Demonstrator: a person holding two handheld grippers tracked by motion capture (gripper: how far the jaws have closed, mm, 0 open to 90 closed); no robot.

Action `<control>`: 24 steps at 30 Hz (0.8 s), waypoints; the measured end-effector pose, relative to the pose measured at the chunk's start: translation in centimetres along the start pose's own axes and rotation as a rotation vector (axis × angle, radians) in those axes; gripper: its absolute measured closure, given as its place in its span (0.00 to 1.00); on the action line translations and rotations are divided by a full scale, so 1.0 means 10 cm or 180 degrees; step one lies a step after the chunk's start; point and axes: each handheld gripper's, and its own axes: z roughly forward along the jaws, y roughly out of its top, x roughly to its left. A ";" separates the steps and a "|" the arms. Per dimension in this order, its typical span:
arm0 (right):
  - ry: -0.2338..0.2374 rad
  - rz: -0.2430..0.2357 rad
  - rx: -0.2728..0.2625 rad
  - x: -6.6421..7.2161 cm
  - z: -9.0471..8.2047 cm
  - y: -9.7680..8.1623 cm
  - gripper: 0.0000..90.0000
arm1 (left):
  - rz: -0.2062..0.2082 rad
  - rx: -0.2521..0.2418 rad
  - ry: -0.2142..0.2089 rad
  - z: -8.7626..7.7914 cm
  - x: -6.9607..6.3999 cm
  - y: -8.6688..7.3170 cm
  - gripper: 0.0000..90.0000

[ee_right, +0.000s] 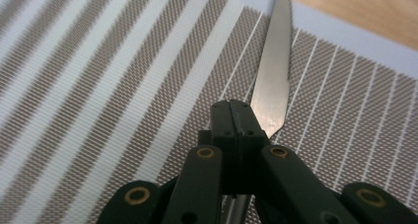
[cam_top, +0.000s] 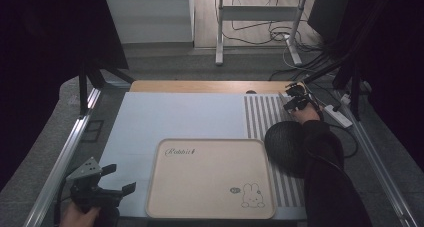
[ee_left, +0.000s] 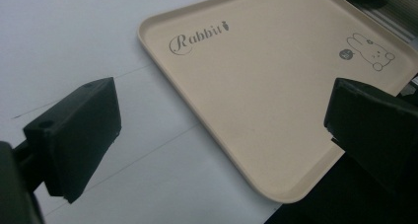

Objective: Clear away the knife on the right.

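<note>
Right gripper (ee_right: 235, 120) jaws clamp smooth, tapered steel knife (ee_right: 273, 71) over woven striped mat (ee_right: 123, 86).

My right gripper (cam_top: 296, 101) at far striped placemat (cam_top: 265, 118); left gripper (cam_top: 102, 184), jaws apart, beside beige rabbit tray (cam_top: 210, 179); dark round object (cam_top: 285, 148) by my sleeve (cam_top: 327, 177).

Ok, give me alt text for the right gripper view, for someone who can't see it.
The right gripper is shut on a table knife, whose serrated metal blade points up and away from the camera. Beneath lies a woven placemat with brown and white stripes.
</note>
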 end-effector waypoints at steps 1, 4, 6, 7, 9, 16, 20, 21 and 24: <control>0.0021 0.0045 -0.0031 -0.01 -0.03 0.01 0.90 | -0.0001 -0.0002 -0.0001 0.00 0.00 0.00 0.02; 0.0060 0.0117 -0.0010 -0.01 -0.09 0.01 0.74 | -0.0005 -0.0004 -0.0003 0.00 0.00 0.00 0.02; 0.0014 0.0097 0.0021 -0.01 -0.12 -0.01 0.62 | -0.0003 -0.0002 -0.0003 0.00 0.00 0.00 0.02; 0.0005 0.0099 0.0058 -0.01 -0.12 -0.01 0.57 | 0.0001 0.0001 -0.0003 0.00 0.00 0.00 0.02; -0.0030 0.0084 0.0108 -0.03 -0.14 -0.03 0.44 | 0.0005 0.0001 -0.0002 0.00 0.00 0.00 0.02; -0.0164 0.0295 0.0281 -0.12 -0.13 -0.10 0.01 | -0.0002 0.0000 -0.0004 0.00 0.00 0.00 0.02; -0.0267 0.0401 0.0399 -0.15 -0.09 -0.15 0.00 | 0.0003 0.0003 -0.0004 0.00 0.00 0.00 0.02; -0.0253 0.0409 0.0428 -0.16 -0.08 -0.16 0.00 | 0.0002 0.0002 -0.0004 0.00 0.00 0.00 0.02; -0.0231 0.0389 0.0511 -0.16 -0.05 -0.20 0.00 | -0.0001 -0.0001 -0.0004 0.00 0.00 0.00 0.02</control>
